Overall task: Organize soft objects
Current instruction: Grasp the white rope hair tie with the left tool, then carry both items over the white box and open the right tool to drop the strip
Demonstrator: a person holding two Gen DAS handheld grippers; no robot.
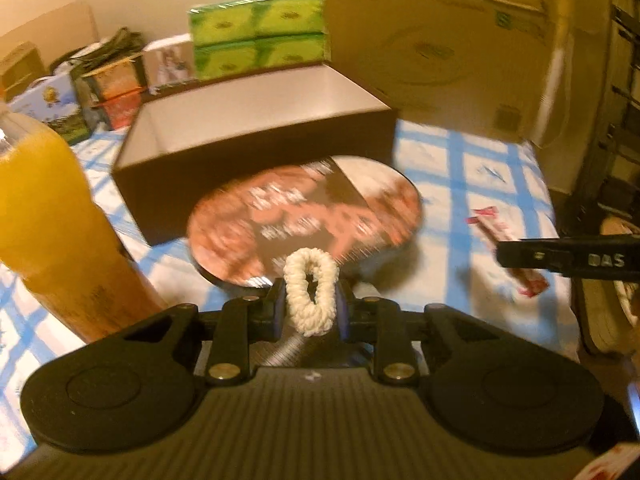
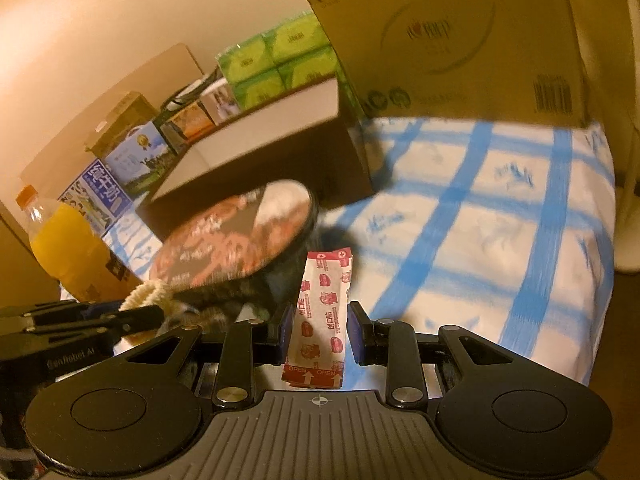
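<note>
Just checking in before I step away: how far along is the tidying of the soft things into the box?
Done: nothing visible yet; the seen part of the open box looks empty. In hand: left gripper shut on the cream hair tie; right gripper around the bandage packet, pad contact unclear. Left: placing both in the box.

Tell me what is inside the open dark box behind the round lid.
The dark box shows only bare pale inner walls and some floor. Its near wall hides the front of the floor, so small items there cannot be ruled out.
</note>
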